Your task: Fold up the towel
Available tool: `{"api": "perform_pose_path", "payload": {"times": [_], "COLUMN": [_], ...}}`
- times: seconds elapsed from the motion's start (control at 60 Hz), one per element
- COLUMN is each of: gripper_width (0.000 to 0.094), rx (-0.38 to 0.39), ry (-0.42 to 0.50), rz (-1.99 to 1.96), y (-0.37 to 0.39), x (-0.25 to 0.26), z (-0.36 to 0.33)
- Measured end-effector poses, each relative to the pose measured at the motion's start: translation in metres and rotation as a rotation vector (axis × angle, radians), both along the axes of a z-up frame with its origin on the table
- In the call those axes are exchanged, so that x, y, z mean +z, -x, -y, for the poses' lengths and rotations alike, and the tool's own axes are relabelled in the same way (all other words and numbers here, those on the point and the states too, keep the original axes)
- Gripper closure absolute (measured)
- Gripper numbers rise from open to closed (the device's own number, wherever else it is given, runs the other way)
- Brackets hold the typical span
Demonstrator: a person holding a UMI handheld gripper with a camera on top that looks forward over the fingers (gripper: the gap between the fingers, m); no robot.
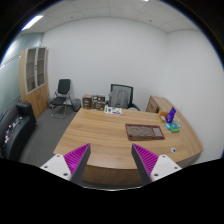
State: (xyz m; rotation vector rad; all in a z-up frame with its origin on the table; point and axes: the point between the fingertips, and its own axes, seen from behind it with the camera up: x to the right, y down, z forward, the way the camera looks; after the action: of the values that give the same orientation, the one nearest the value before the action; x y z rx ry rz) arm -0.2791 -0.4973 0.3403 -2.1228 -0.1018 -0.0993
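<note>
Wooden desk [100, 135] — one brown tray [144, 131], two chairs [63, 94] — beyond empty, wide-apart fingers [72, 158].

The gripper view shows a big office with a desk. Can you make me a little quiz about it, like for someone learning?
1. True or false: the gripper holds something between its purple-padded fingers.
2. What lies on the large light-brown wooden desk beyond the fingers: A) a dark brown flat rectangular mat, B) a red ball, C) a green bucket?
3. Fill in: behind the desk stands a black office ____.

Key: 1 false, the fingers are open with nothing between them. 2 A. 3 chair.
</note>
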Motion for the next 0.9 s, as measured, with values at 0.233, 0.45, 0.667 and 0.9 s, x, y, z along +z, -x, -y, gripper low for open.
{"api": "perform_pose_path", "payload": {"times": [0.233, 0.45, 0.667, 0.9], "gripper_width": [0.0078, 0.0077, 0.0074, 0.0094], "rx": [-0.017, -0.039, -0.007, 0.016], "ry": [0.104, 0.178, 0.143, 0.131], "rz": [-0.029, -0.041, -0.039, -0.024], "y": [-0.021, -0.068, -0.117, -0.156], "x": [-0.054, -0.135, -0.213, -0.285], "z": [-0.015, -0.079, -0.226, -0.379]}}
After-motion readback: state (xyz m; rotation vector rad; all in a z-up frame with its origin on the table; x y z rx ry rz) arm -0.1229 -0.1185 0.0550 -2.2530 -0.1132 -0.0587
